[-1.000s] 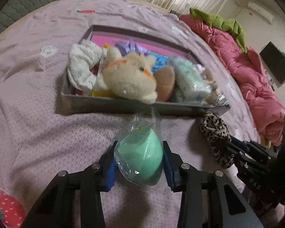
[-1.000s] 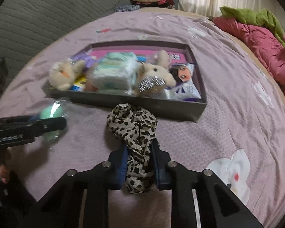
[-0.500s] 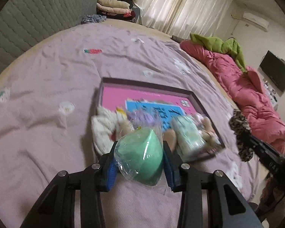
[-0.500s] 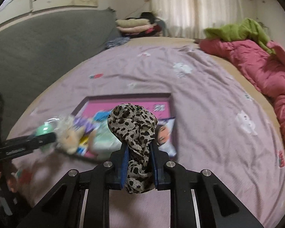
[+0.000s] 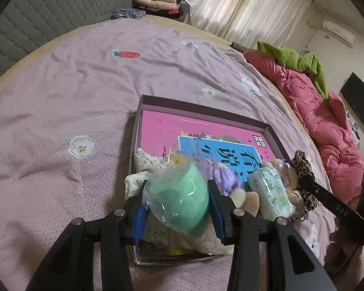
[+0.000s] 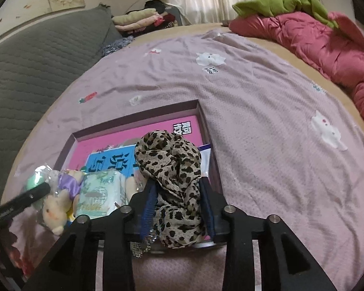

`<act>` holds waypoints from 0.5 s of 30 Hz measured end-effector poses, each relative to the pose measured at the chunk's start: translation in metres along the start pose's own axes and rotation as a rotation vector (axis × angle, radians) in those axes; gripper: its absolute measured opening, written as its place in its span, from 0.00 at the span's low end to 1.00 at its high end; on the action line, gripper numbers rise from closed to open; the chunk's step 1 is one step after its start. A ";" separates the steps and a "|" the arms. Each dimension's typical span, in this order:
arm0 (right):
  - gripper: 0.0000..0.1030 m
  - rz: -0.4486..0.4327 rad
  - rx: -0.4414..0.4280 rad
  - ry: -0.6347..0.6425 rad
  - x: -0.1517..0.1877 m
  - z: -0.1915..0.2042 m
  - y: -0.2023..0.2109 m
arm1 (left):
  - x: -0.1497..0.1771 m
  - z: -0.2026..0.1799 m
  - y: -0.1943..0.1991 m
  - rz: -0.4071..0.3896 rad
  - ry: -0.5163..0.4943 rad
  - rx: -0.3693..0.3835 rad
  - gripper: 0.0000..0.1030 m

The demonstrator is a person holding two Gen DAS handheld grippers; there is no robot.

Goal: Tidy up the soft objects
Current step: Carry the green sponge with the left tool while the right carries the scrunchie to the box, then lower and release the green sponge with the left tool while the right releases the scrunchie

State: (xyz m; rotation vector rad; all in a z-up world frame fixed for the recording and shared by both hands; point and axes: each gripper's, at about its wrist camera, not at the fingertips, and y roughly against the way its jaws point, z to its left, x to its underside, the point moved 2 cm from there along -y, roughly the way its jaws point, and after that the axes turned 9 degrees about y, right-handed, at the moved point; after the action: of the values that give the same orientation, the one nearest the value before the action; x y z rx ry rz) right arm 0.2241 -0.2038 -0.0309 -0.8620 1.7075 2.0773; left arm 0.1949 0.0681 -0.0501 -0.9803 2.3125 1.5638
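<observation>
Left gripper (image 5: 178, 208): fingers clamp a mint-green soft ball in clear plastic wrap (image 5: 179, 197), jaws just eased slightly wider, ball between the pads, above the near end of the shallow purple cardboard box (image 5: 206, 110).

Right gripper (image 6: 178, 208): jaws just been opening, leopard-print fabric scarf (image 6: 173, 169) bunched between the fingers, the pads touching the cloth, over the box's near right corner.

In the box at 12 o'clock: cream plush toy (image 6: 54, 214), white tissue pack (image 6: 100, 194), pink-and-blue printed book (image 5: 199, 133). Box sits on the lilac bed sheet (image 6: 267, 133); pink quilt (image 6: 322, 38) at 2 o'clock.
</observation>
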 end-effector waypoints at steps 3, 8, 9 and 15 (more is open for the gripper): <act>0.65 -0.040 0.008 0.026 0.000 0.004 0.008 | -0.001 0.000 -0.003 0.001 -0.003 -0.001 0.47; 0.71 -0.106 0.019 0.076 -0.003 0.013 0.030 | 0.000 -0.006 0.005 -0.043 -0.039 -0.043 0.58; 0.71 -0.115 0.018 0.083 -0.003 0.015 0.035 | 0.000 -0.008 0.008 -0.053 -0.047 -0.050 0.59; 0.71 -0.148 0.013 0.103 -0.003 0.020 0.061 | 0.003 -0.013 0.029 -0.084 -0.057 -0.068 0.60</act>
State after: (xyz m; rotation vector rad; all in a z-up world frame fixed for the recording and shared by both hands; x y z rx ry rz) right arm 0.1859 -0.1987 0.0201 -1.0748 1.6517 1.9532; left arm 0.1777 0.0621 -0.0234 -1.0201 2.1645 1.6249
